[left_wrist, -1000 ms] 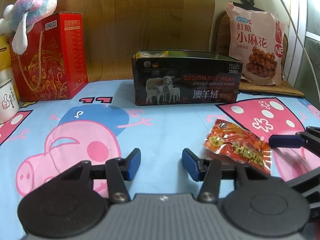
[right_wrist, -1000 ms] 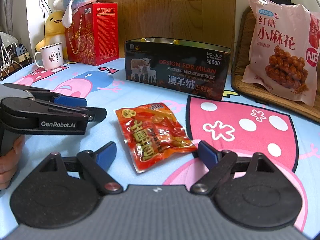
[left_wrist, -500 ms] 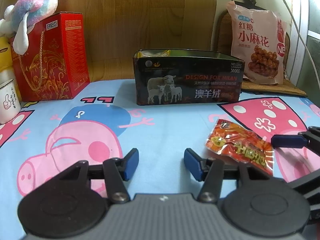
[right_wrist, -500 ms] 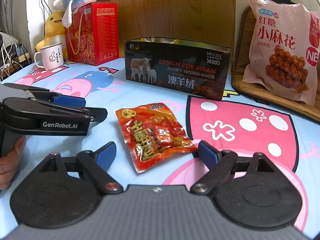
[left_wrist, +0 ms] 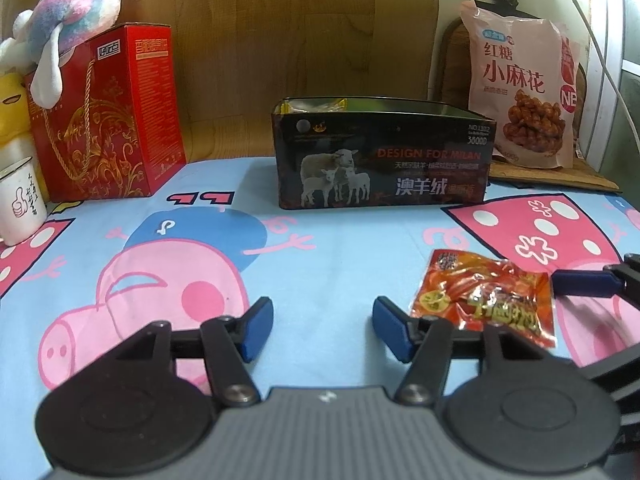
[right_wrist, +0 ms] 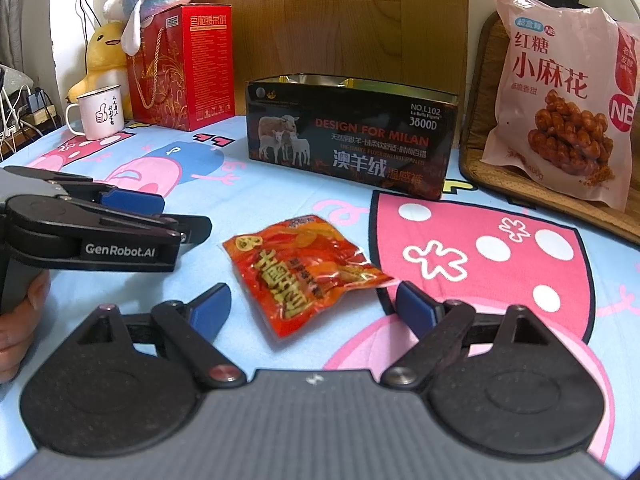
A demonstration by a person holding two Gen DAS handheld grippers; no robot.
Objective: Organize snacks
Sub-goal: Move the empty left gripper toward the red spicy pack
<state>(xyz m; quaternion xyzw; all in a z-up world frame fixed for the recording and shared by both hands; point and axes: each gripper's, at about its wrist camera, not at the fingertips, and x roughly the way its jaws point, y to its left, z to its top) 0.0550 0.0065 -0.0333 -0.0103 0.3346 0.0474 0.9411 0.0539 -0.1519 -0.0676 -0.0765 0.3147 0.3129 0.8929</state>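
The right gripper (right_wrist: 314, 308) is hovering with its jaws spread wide and holding nothing — the red snack packet (right_wrist: 302, 272) is lying flat on the cartoon-print bench (right_wrist: 500, 248) between them. The left gripper (left_wrist: 323, 330) is waiting with jaws parted and bare, the packet just right of its right jaw; the black tin box (left_wrist: 382, 160) is standing ahead.

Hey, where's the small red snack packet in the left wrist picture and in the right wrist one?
Left wrist: the red snack packet lies lower right, just beyond the left claw's right finger.
Right wrist: it lies at centre, between the open fingers of the right claw.
Shared landmark: the black sheep box, behind the packet in both.
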